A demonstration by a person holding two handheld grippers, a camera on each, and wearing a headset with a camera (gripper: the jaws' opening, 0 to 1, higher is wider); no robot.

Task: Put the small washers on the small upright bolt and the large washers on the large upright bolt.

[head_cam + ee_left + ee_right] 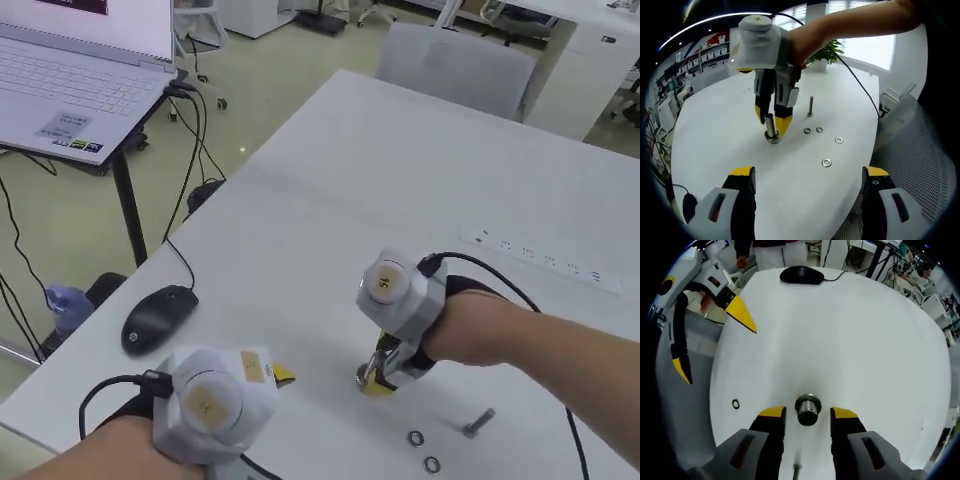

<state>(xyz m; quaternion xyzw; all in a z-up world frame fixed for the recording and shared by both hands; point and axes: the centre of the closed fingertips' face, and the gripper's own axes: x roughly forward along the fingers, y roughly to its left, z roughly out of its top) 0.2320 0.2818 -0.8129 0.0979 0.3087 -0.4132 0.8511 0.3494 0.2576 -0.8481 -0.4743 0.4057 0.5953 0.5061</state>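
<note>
Looks barely started, to judge from the washers. Can count four washers in the left gripper view, all lying flat and loose on the white table, spread right of centre and a little below it, none threaded on anything. Find the small bolt standing upright just above them in the same view, with a bare shaft. Find the large bolt a little left of centre there, head down on the table, upright between the right tongs. Cannot tell the wide ring at its foot for a bolt head or for a washer already on. Read the right tongs as apart: in the right gripper view, low in the frame at the middle, see a narrow strip of table on each side of the bolt top, so placed around the bolt but not clamped on it. See the left tongs wide apart and holding nothing, at the bottom of the left gripper view, well apart from the washers. Left to do, by this judgement: sorting the washers by size, picking each one up, dropping it over the matching bolt. Cannot rank the washers by size with confidence from here.
</note>
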